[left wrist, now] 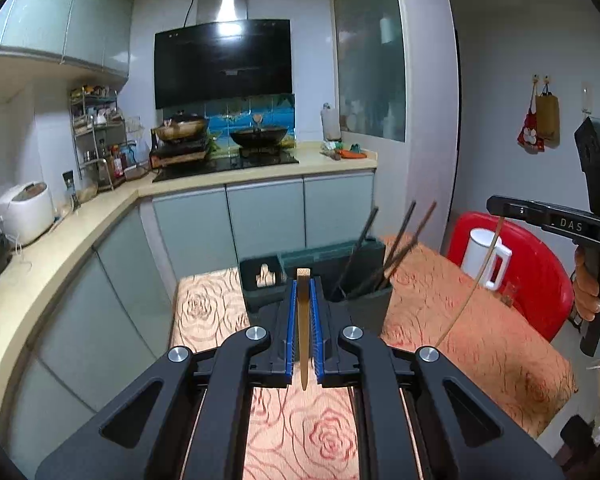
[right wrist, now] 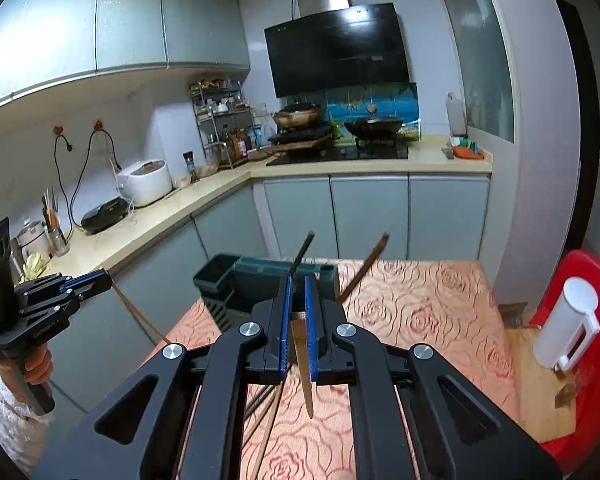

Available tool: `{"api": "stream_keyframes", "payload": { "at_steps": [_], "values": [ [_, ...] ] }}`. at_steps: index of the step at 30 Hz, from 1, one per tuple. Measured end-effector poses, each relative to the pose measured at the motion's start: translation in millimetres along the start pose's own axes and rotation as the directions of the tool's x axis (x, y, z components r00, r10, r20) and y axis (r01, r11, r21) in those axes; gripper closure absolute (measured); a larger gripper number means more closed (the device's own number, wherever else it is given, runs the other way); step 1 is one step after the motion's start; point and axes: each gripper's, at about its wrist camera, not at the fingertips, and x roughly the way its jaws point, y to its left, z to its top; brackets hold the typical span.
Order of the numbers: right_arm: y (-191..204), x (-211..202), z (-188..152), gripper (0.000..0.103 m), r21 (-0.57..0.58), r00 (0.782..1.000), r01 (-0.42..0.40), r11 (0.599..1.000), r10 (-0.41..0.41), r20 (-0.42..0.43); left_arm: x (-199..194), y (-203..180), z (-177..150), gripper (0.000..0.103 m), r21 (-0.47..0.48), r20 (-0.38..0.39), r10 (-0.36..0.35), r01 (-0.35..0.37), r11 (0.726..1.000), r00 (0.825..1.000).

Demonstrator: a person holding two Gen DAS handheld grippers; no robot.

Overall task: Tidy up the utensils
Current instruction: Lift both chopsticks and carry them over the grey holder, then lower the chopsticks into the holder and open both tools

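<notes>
the utensil holder [left wrist: 340, 258] base is hidden behind the fingers; spice rack [left wrist: 96, 136] labels unreadable.

Two grippers [left wrist: 304, 280] [right wrist: 298, 280] seen, each closed on one light chopstick [left wrist: 303, 332] [right wrist: 305, 364], three dark chopsticks [left wrist: 400, 240] counted in one green utensil holder [left wrist: 364, 280], two woks [left wrist: 259, 136] on the stove, one white mug [left wrist: 485, 256], one rice cooker [left wrist: 24, 210], one red chair [left wrist: 540, 264].

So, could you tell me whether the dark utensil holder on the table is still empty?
No, the utensil holder already has several dark chopsticks standing tilted in its right-hand compartment.
</notes>
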Motion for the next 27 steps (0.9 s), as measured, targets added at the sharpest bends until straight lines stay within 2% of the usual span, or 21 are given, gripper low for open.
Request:
{"api": "stream_keyframes", "payload": {
  "at_steps": [10, 17, 21, 27],
  "values": [
    [2, 20, 55, 0.095, -0.026, 0.998, 0.033, 0.999, -0.032, 0.047, 18, 2, 54, 0.096, -0.012, 0.055, -0.002, 0.003, 1.0, 0.998],
    [2, 43, 79, 0.095, -0.019, 0.998, 0.033, 0.999, -0.031, 0.058, 41, -1, 88, 0.096, -0.009, 0.073, 0.02, -0.019, 1.0, 0.997],
    [4, 58, 84, 0.095, -0.029, 0.998, 0.029, 0.999, -0.028, 0.058, 61, -1, 96, 0.096, -0.013, 0.058, 0.026, -0.026, 1.0, 0.998],
    [-1, 81, 83, 0.095, -0.014, 0.998, 0.027, 1.0, -0.026, 0.059, 95, -3, 90, 0.096, -0.033, 0.018, 0.02, -0.019, 0.999, 1.0]
  ]
}}
